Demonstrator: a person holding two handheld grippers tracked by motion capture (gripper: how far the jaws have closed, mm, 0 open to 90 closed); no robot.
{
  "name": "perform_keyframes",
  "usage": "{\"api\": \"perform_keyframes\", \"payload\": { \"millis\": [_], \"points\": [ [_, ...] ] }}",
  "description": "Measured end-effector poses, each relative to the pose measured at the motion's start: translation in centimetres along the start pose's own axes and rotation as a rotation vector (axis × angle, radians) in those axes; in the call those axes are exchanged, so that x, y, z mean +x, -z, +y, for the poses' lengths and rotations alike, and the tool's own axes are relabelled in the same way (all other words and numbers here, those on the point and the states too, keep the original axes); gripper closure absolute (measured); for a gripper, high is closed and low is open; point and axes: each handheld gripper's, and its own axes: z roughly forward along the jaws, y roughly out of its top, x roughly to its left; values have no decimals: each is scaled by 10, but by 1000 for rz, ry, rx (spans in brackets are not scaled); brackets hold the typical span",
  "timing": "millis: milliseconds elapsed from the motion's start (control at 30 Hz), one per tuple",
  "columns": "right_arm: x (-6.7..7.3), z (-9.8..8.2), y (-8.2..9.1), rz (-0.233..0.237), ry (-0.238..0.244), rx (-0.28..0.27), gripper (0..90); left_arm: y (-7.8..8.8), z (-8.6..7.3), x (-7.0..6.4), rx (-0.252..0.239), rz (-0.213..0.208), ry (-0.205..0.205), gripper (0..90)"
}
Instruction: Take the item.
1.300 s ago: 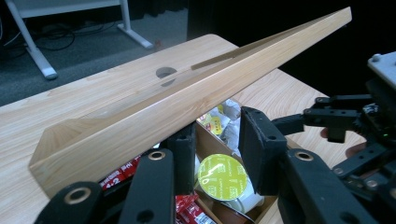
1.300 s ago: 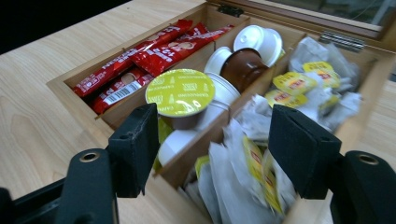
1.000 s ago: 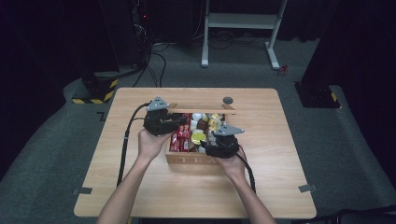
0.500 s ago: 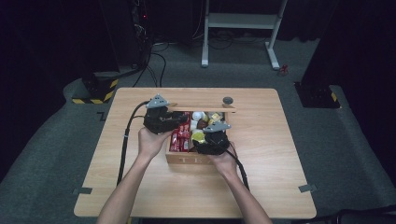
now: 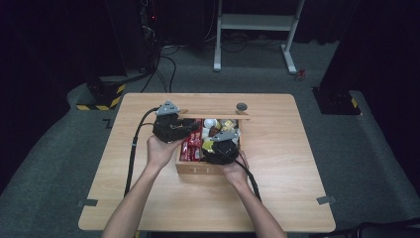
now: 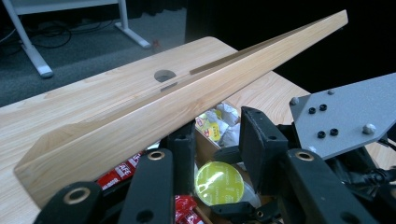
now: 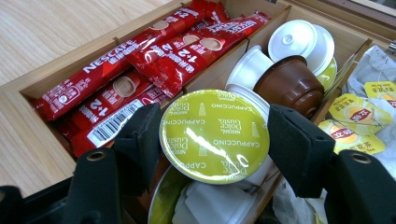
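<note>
Two claws (image 5: 190,128) (image 5: 214,145) over wooden box (image 5: 203,169)

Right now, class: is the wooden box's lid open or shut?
Open. The lid is raised on edge behind the wooden box, leaving the coffee sachets and capsules exposed.

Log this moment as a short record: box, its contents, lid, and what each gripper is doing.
box: wooden box on the table, lid raised
lid: wooden lid, tilted up at the box's far side
left gripper: at the lid; grip cannot be told
right gripper: jaws at either side of a green-lidded capsule; pad contact unclear
contents: red coffee sachets, white and brown capsules, yellow tea bags
</note>
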Motion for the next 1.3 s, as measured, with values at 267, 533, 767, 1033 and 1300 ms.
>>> {"api": "perform_keyframes", "payload": {
  "millis": [267,533,767,1033,1300],
  "points": [
    [1,0,2,-6,-7,-10,372,0,-1,0,-1,-1,-2,667],
    [-2,1,11,0,-11,-42,373,0,-2,0,-3,-7,-2,667],
    [-8,1,22,9,-45,-56,373,0,-2,-1,2,-6,-4,667],
    [-18,-1,31,15,-73,-70,373,0,-3,-1,0,-3,-11,667],
    [-23,-3,38,33,-90,-68,374,0,-4,-2,10,-2,-13,667]
  ]
}}
